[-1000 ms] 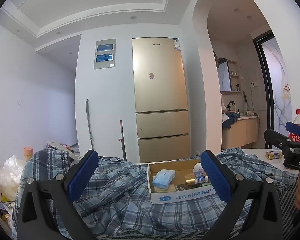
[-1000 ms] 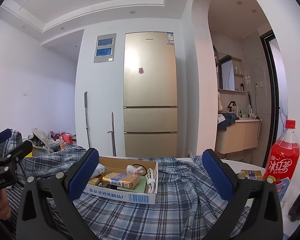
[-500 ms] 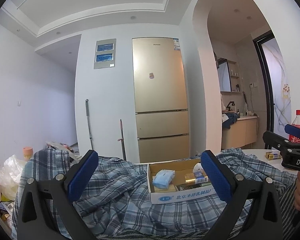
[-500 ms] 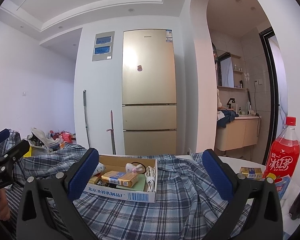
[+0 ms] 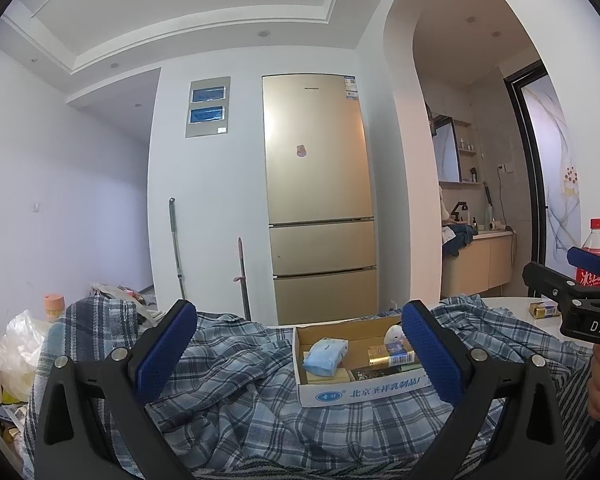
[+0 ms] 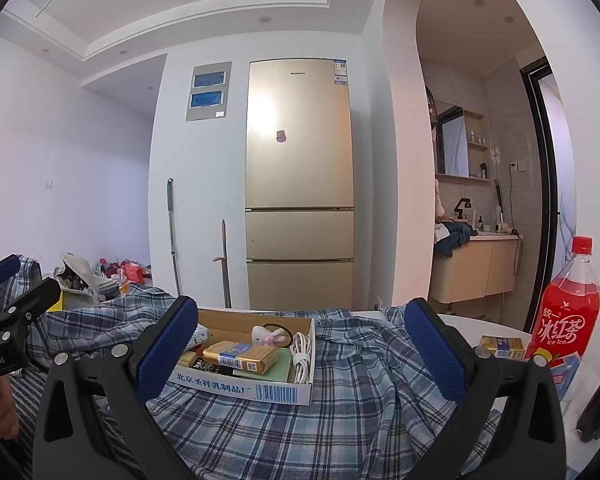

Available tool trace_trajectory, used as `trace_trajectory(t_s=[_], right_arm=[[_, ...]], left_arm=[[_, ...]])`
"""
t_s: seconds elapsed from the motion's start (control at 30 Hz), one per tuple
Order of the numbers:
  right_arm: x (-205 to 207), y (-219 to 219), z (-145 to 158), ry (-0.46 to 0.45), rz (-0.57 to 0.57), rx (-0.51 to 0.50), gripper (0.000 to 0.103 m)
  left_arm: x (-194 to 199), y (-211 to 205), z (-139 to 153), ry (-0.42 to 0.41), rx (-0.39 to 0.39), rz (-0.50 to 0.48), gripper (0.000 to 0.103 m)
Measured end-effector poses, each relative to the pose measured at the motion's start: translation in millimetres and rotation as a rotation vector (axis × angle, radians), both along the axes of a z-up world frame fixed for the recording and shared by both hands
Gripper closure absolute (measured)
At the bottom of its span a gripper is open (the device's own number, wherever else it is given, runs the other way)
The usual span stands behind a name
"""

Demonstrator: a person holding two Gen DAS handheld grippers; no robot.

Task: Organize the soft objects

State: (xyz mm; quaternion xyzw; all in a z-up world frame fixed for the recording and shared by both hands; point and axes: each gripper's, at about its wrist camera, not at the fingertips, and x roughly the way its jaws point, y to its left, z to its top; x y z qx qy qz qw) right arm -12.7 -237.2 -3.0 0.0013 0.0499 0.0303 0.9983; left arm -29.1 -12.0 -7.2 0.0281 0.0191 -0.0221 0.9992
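Plaid shirt (image 5: 240,396) – table beneath mostly hidden

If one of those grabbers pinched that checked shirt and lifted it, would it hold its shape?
Probably not. The checked shirt lies in loose folds and wrinkles, so it would likely sag and hang limp. The cardboard box rests on it, so a pull on the cloth may drag or tip the box. Both hand-held grippers, left and right, are open and empty.

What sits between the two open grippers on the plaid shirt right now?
In both wrist views, a shallow cardboard box of small items rests on the plaid shirt, between the left gripper and right gripper.
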Motion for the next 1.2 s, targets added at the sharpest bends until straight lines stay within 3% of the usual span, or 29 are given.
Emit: trace_trajectory(t_s=[1.2], right_arm=[[2.6,-3.1,0.7,0.018,-0.008,0.002,0.000]], left_arm=[[-2.7,5.5,-1.6,-0.006,-0.007,-0.002,0.000]])
